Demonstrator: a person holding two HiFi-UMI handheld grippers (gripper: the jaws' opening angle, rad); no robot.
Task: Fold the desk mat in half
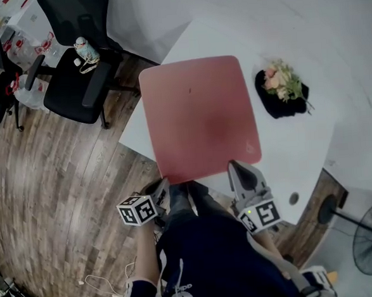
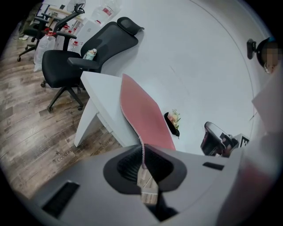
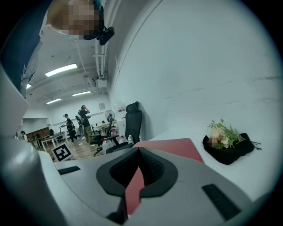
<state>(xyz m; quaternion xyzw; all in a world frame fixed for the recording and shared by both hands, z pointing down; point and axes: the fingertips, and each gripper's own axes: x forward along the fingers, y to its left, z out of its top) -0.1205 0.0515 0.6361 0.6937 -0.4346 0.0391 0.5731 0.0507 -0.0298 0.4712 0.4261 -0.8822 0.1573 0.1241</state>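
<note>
Red-pink rounded-corner desk mat (image 1: 199,115) lies flat on white table (image 1: 300,149), running away from the person. Left gripper (image 2: 142,155) & right gripper (image 3: 134,178) both pinch its near edge, one per corner; far edge sits straight ahead, so fold prob. goes fwd over itself.

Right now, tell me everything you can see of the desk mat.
The desk mat is a thin, flexible-looking pinkish-red sheet with rounded corners, a stitched border and a small mark near its near right corner. It lies unfolded, mostly flat on the white table, with its near left corner past the table's edge. The left gripper and right gripper are each shut on its near edge, one by each corner. Flowers lie to its right, apart from it.
</note>
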